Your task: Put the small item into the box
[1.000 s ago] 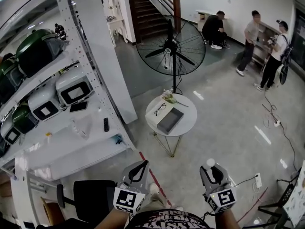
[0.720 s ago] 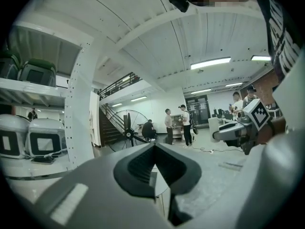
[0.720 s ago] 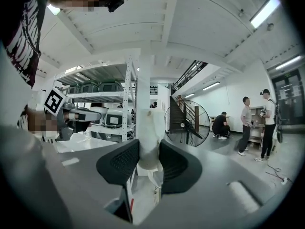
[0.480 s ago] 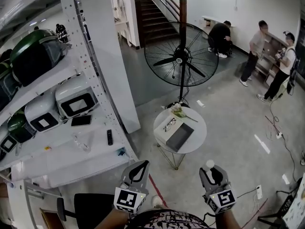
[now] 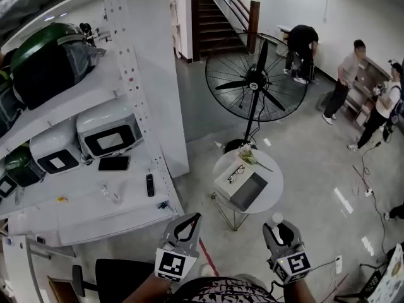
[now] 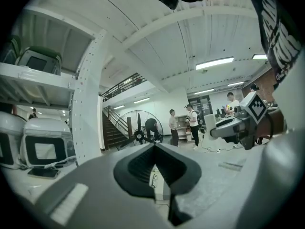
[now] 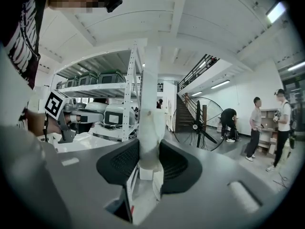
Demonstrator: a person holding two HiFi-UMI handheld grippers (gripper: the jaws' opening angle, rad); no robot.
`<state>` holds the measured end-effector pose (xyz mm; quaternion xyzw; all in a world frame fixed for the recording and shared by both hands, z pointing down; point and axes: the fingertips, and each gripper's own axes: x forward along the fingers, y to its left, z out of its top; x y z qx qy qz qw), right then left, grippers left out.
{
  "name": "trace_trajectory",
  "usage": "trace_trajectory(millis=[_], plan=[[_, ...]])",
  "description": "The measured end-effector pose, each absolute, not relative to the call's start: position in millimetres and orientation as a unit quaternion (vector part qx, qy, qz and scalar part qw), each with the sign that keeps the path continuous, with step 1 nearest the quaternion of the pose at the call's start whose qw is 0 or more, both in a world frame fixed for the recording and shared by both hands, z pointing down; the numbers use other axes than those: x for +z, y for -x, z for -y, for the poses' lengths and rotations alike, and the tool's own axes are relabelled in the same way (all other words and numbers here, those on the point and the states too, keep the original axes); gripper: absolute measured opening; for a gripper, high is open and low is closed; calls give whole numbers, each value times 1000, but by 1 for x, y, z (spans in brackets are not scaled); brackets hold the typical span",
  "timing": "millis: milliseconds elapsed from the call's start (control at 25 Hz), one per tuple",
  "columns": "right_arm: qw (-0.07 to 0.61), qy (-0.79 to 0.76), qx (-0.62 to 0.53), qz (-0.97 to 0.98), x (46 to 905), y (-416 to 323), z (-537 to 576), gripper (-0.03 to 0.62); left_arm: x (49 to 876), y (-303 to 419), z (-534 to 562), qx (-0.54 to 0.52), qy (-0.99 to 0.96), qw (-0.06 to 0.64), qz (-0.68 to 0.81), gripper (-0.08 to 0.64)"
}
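Observation:
A small white item [image 5: 276,218] [image 7: 151,128] stands pinched between the pads of my right gripper [image 5: 278,225] [image 7: 150,149], which is shut on it. My left gripper [image 5: 189,220] [image 6: 153,149] is shut with nothing in it, its fingertips meeting. Both are held level, side by side, low in the head view. Ahead of them a round white table [image 5: 274,189] carries an open white box [image 5: 247,191] with a grey inside and a pair of glasses [image 5: 236,172] on its lid. Part of the box [image 6: 155,176] shows through the left gripper's fingers.
A tall white shelf rack [image 5: 136,106] with white appliances [image 5: 108,135] and green cases [image 5: 50,59] runs along the left. A big standing fan [image 5: 257,81] is behind the table. A black chair [image 5: 120,274] sits at lower left. People [image 5: 346,81] stand far right by stairs [image 5: 214,11].
The table with the box, the fan and the shelf rack have come closer and shifted right in the head view. Both grippers keep their place in the picture, the white item still held.

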<state>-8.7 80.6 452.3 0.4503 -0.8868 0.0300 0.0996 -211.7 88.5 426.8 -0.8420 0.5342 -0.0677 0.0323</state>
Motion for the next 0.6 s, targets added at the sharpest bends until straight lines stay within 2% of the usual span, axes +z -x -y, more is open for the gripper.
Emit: trace_trajectory(millis=[600], plan=[[101, -485, 56, 867, 468, -14, -60, 161, 447, 196, -57, -72, 860, 5, -505, 2]])
